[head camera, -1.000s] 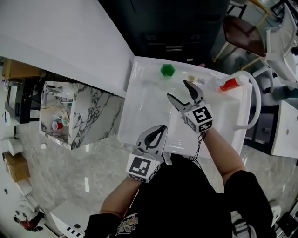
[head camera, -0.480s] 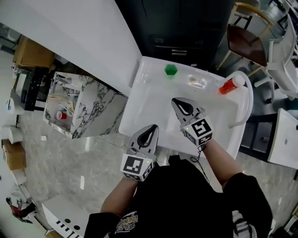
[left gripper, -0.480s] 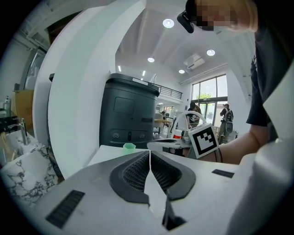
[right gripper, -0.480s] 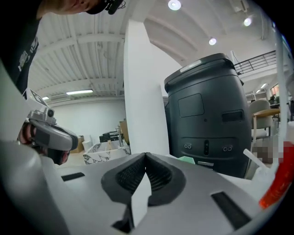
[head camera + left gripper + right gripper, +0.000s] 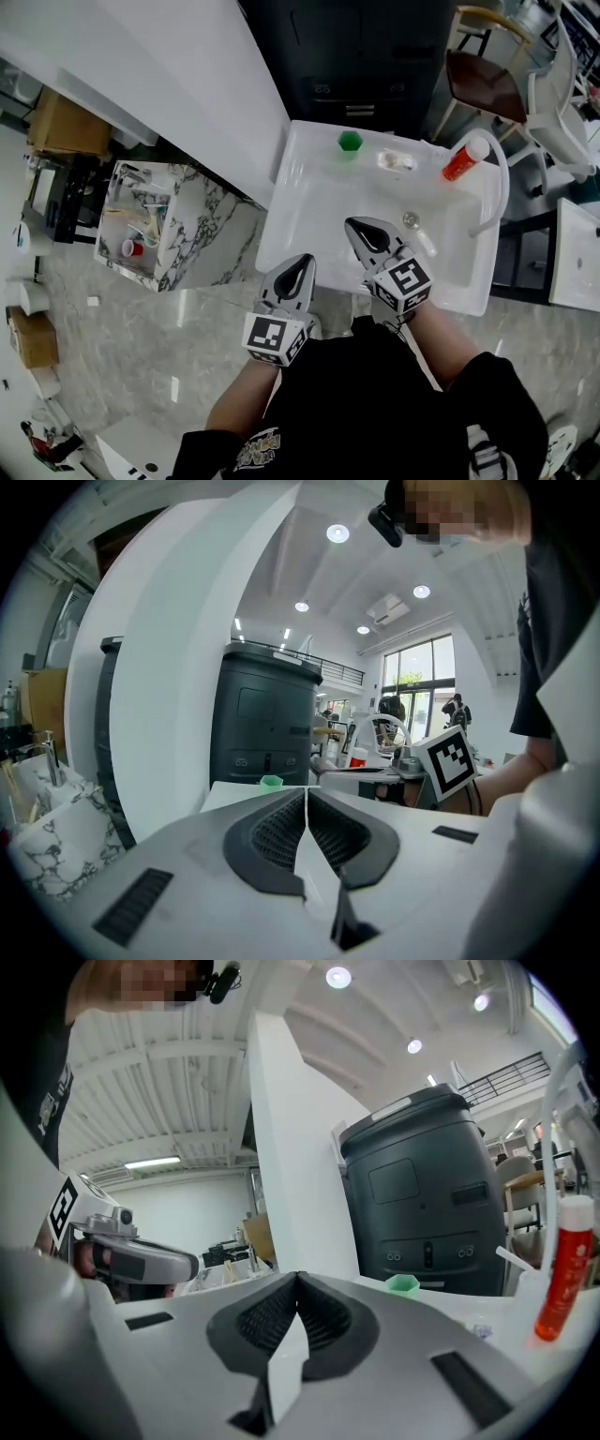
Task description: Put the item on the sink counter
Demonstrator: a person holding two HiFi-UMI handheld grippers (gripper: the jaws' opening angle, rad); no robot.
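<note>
Lower centre: left gripper and right gripper, both pressed together, empty, by the sink edge. Best lift them clear without bumping the cup, upper centre.

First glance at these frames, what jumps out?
The two marker-cube grippers dominate the head view: the left gripper and the right gripper sit at the near side of the white sink, both shut with nothing between the jaws. After them, the eye goes to the colour spots on the sink's far ledge: a green cup near the middle and a red bottle with a white cap toward the right.
</note>
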